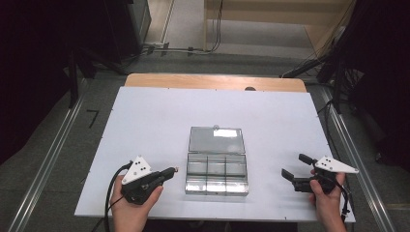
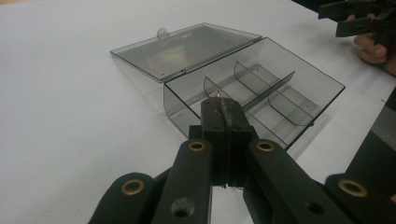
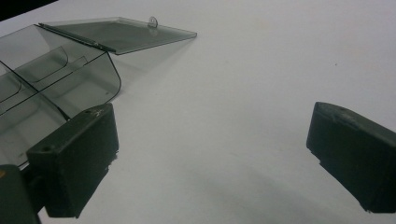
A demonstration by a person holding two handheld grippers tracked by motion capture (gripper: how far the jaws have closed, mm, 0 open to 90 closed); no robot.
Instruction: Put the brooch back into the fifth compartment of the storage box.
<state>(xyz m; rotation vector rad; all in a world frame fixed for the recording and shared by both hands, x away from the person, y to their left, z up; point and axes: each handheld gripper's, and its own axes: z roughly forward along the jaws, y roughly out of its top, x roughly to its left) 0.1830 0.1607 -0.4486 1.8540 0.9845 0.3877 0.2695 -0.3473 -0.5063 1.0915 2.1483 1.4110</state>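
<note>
**A tiny part pinched at the tips, a light box just ahead**

The left gripper has its jaws clenched on a thin, dark sliver with a small orange tip; it looks like a pin or small component, though it is too small to name for certain. It sits right at the tip line, so little of it is caught. Any slackening or a knock on a wall could let it drop onto the white table, where it would be hard to pick up again.

Directly beyond those jaws stands the clear compartment box, its lid swung open and lying flat behind it. The nearest cell lies just past the tips, with curved dividers further in. The box looks light and nothing holds it; a push from the jaws against its near wall would probably slide it away or tip it.

The right gripper has its jaws released, wide apart with nothing between them, and the box's corner sits beside its left-hand jaw. It steadies nothing there, and a stray sweep inward could shove the box.
</note>
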